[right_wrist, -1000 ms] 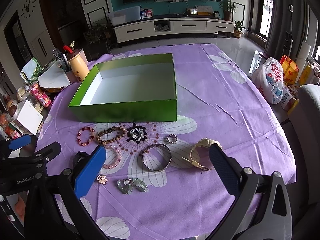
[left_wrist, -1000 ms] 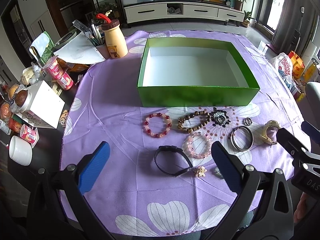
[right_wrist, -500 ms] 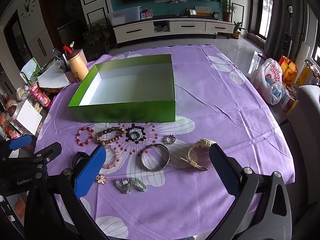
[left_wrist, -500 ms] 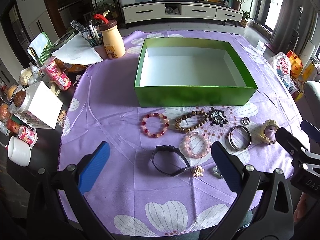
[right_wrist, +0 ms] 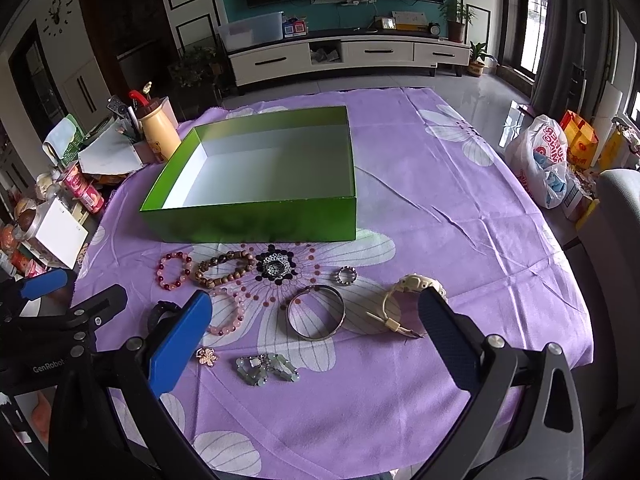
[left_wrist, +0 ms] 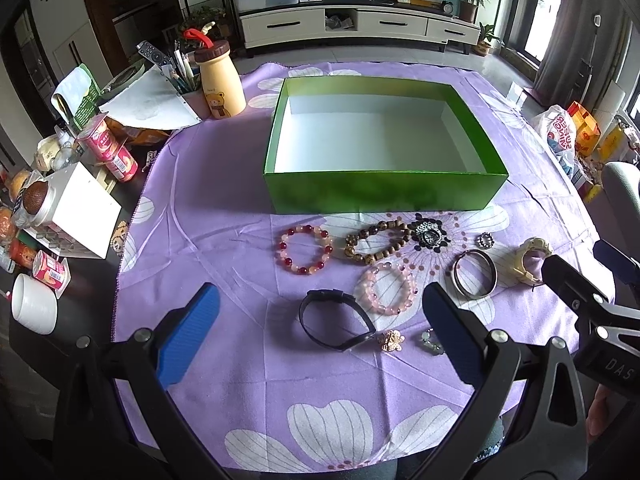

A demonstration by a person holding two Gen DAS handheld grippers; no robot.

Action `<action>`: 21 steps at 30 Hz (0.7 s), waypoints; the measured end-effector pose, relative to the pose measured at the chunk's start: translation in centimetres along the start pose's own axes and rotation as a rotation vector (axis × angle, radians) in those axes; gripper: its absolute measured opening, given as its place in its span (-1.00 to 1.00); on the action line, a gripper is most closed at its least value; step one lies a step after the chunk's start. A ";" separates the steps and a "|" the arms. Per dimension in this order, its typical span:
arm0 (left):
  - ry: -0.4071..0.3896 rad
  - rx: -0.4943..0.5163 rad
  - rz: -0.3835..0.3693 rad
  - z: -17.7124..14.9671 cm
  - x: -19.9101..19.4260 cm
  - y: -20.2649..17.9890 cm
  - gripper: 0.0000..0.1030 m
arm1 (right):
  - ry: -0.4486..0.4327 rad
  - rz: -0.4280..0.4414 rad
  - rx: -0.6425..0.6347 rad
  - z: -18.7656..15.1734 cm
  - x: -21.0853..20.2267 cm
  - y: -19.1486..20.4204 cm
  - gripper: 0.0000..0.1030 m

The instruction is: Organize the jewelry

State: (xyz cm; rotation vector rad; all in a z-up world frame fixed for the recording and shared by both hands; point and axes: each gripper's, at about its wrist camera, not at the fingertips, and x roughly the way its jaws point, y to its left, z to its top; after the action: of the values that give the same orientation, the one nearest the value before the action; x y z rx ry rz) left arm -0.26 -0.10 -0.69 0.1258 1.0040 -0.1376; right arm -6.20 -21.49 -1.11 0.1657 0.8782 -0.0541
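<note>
Left gripper and right gripper, each with blue-padded fingers spread wide and holding nothing, hover over the near edge of a surface covered by a purple floral tablecloth. The left gripper's body, seen from the right wrist view, bears the lettering "GenRobot"; the right gripper's body, seen from the left wrist view, shows the partial letters "DAS".

Nearest row of jewelry: a gold flower brooch and pale green bead pieces, just beside each other. Next row: a black wristband, a pink bead bracelet, a silver bangle and a cream wristwatch, its strap lying open. Further row, just before the box: a red-and-pink bead bracelet, a brown wooden bead bracelet, a dark ornate brooch and a small silver ring. All pieces lie apart on the cloth.

Behind them stands an open green box with a white interior, holding nothing.

At the far left edge of the surface: a white mug, pink printed cans whose text is too small to read, and a cream bear-printed bottle. On the floor to the right sits a white plastic bag with red lettering, illegible.
</note>
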 end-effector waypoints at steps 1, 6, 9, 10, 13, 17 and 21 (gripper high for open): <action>0.001 0.000 0.000 0.0 0.0 0.0 0.96 | -0.001 0.001 0.000 0.0 0.0 0.0 0.97; 0.000 -0.001 -0.003 0.0 0.0 0.0 0.96 | 0.001 0.002 0.002 0.0 -0.1 0.1 0.97; -0.002 -0.002 -0.008 0.0 0.0 -0.1 0.96 | -0.001 0.000 0.002 0.0 -0.1 0.1 0.97; -0.002 -0.002 -0.009 0.0 0.0 -0.1 0.96 | 0.001 0.000 0.003 0.0 -0.1 0.1 0.97; 0.001 -0.010 -0.012 0.0 0.0 -0.1 0.96 | 0.002 -0.003 0.001 0.0 -0.2 0.1 0.97; -0.001 -0.015 -0.022 0.0 0.2 0.1 0.96 | 0.000 0.000 0.001 0.0 0.0 0.0 0.97; 0.005 -0.020 -0.032 0.1 0.5 0.3 0.96 | 0.017 0.006 0.011 0.0 0.6 -0.2 0.97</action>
State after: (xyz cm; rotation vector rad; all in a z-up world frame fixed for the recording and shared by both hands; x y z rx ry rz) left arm 0.16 0.16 -1.09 0.0918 1.0121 -0.1560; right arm -5.79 -21.70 -1.61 0.1792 0.8945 -0.0518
